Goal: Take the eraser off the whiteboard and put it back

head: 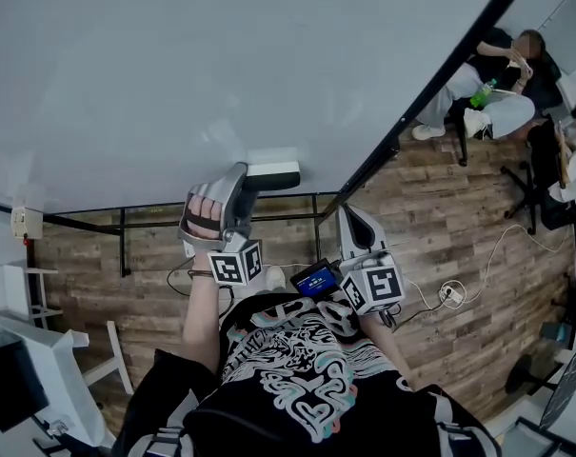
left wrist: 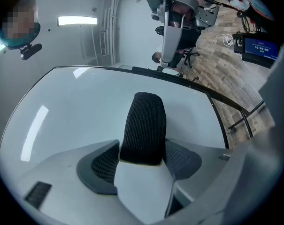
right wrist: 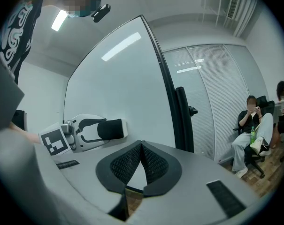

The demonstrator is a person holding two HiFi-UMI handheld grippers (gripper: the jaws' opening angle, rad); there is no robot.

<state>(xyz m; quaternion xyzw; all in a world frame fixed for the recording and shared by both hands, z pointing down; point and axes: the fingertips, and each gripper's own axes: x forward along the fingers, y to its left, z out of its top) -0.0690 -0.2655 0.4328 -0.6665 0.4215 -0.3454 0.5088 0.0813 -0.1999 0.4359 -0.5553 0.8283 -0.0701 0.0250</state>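
While the left gripper faces the whiteboard, its jaws stand partly apart and are clamped on the eraser. One mesh pad presses on each of its long sides.

Eraser: black felt face, white body. In the right gripper view its white end looks to meet the whiteboard's surface low down, near the board's black frame. Whether it truly touches cannot be settled.

Right gripper: jaws fully together, tips touching, nothing between them. It is held off the whiteboard, close to the frame edge and beside the left gripper.

Head view: wooden floor shows under the whiteboard's lower edge. A seated person is well apart from the whiteboard, beyond the frame.
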